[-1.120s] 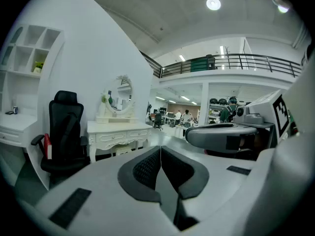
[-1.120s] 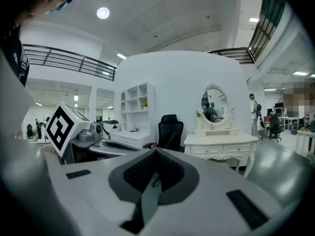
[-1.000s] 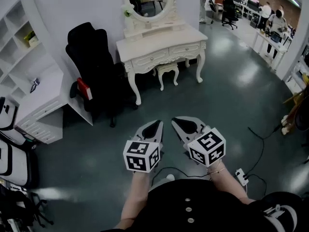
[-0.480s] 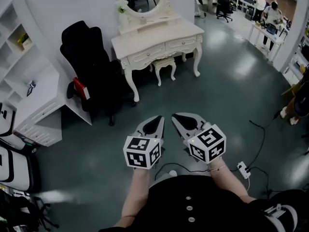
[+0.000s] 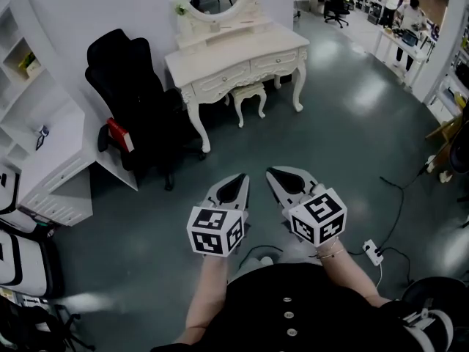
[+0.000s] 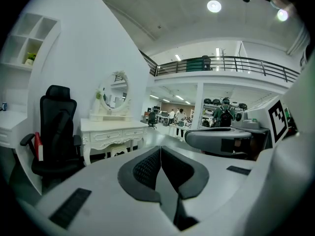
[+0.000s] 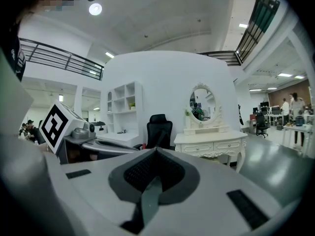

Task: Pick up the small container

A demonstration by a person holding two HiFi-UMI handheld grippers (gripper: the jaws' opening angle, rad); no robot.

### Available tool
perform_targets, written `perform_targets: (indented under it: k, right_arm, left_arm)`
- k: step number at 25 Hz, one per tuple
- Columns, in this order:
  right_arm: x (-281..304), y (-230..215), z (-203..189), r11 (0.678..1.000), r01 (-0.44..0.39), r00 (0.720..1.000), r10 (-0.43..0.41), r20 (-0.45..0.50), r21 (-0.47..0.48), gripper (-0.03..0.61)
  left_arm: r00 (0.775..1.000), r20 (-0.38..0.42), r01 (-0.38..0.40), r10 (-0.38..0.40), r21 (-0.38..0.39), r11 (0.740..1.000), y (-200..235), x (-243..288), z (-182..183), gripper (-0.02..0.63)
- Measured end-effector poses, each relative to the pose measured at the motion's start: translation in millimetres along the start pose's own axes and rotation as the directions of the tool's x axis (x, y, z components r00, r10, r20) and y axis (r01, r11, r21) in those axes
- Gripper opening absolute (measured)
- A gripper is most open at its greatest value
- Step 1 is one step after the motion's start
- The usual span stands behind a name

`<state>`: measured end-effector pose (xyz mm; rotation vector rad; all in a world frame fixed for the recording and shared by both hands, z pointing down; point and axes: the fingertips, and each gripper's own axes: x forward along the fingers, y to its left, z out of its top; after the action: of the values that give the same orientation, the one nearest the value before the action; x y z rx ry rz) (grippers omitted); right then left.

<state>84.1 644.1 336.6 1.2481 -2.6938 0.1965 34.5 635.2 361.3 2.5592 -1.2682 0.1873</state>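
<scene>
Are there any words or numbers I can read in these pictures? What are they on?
No readable words or numbers anywhere.
Marker cube on the left gripper: only black-and-white squares, no letters.
Marker cube on the right gripper: the same.
Things on the white shelves: too small to read.
</scene>
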Motion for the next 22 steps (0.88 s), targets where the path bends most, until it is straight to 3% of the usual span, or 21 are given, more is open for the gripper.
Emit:
perform_targets:
  k: [2,3,4,10,13,22]
  right_arm:
    - [5,-1,-4,1.000,-0.004,1.000,0.004,-0.013,0.005,0.024]
    - [9,-1,-6,1.000,-0.008,1.000,0.008,-0.022,0.009,0.102]
    - [12,-2,-8,1.000,-0.009,1.000,0.009,-0.029,0.013,0.140]
    - [31,-13,-18,1.000,-0.005,0.998,0.006,-0.059,0.019,0.289]
    - [46,-24,-17,1.000,-0.007,0.998,0.008,-0.060,0.026,0.318]
    - [114,-68,-12,0.997,-0.050,0.996,0.053,-0.067,0.051,0.322]
  left_arm:
    - [1.000,-0.006,0.002,-0.002,-0.009,1.000,7,3,-2,0.014]
    - [1.000,-0.008,0.002,-0.002,-0.013,1.000,10,4,-3,0.014]
    - [1.000,-0.010,0.001,-0.001,-0.017,1.000,14,6,-4,0.014]
    - [1.000,-0.024,-0.008,0.007,-0.044,0.999,29,16,-9,0.014]
    - [0.999,-0.034,-0.022,0.020,-0.050,0.999,41,24,-10,0.014]
    - [0.996,-0.069,-0.054,0.050,-0.050,0.997,94,81,2,0.014]
